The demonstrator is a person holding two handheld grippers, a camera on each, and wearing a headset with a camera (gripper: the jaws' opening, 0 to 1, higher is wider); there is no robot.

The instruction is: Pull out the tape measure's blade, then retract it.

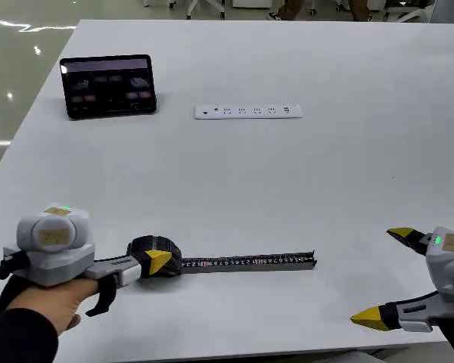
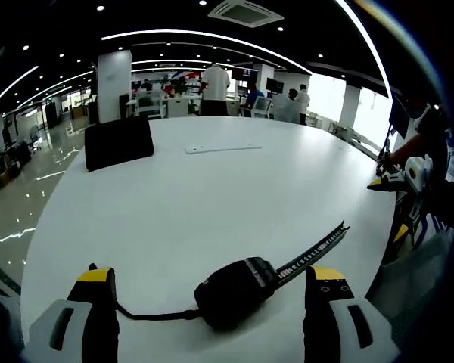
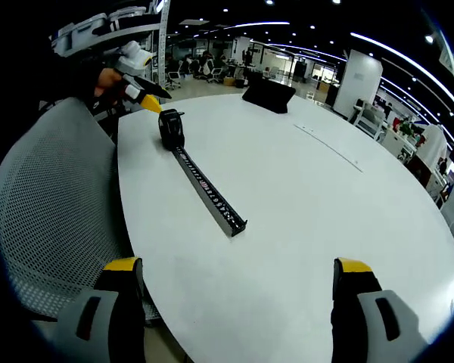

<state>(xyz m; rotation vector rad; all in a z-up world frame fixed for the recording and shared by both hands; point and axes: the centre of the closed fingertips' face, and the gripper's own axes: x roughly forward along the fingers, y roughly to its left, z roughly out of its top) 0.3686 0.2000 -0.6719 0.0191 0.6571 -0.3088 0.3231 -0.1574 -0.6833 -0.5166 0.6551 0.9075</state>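
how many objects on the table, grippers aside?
3: tablet far left, power strip far centre, tape measure near left with its blade out. Nothing seems hidden.

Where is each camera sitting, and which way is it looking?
Head view: on the person's head, looking down at the table; a hand shows.
Left gripper view: on the left gripper, facing across the table; own jaws straddle the tape measure.
Right gripper view: on the right gripper, facing along the blade; own jaws show.
All share the tape measure.
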